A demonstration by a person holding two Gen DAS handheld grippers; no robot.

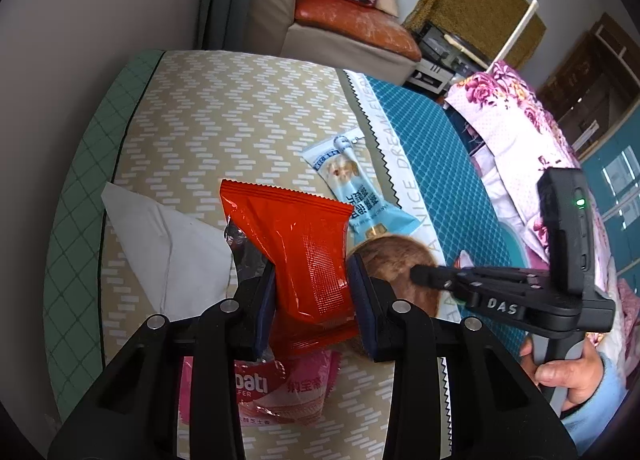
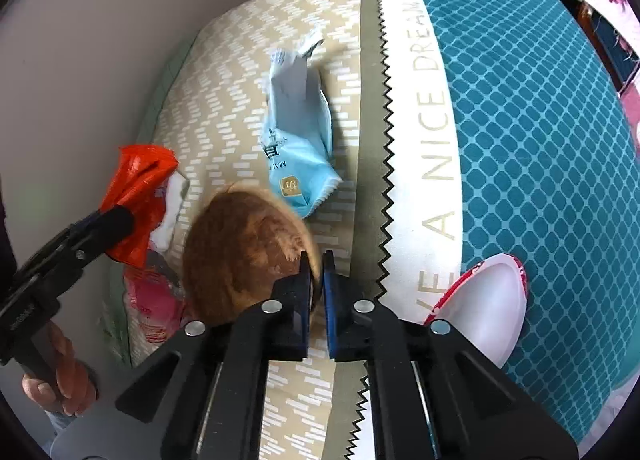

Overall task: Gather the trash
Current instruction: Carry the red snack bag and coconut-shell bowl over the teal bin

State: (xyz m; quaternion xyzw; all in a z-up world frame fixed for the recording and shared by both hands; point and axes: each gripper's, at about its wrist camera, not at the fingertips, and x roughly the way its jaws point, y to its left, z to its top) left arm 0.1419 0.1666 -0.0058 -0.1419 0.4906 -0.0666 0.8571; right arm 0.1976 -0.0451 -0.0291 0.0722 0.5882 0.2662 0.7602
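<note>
The left gripper [image 1: 312, 292] pinches a red wrapper [image 1: 296, 252] between its pads, above a bed [image 1: 224, 107] with a beige zigzag cover and a teal quilted half. The right gripper [image 2: 317, 300] is nearly closed on the rim of a brown coconut shell [image 2: 240, 252]. A light blue wrapper [image 1: 352, 187] lies just beyond the shell, a white tissue [image 1: 168, 248] to the left, a pink wafer packet [image 1: 280, 392] nearer. Farther off stand a beige armchair [image 1: 332, 31] and a floral quilt [image 1: 516, 119].
</note>
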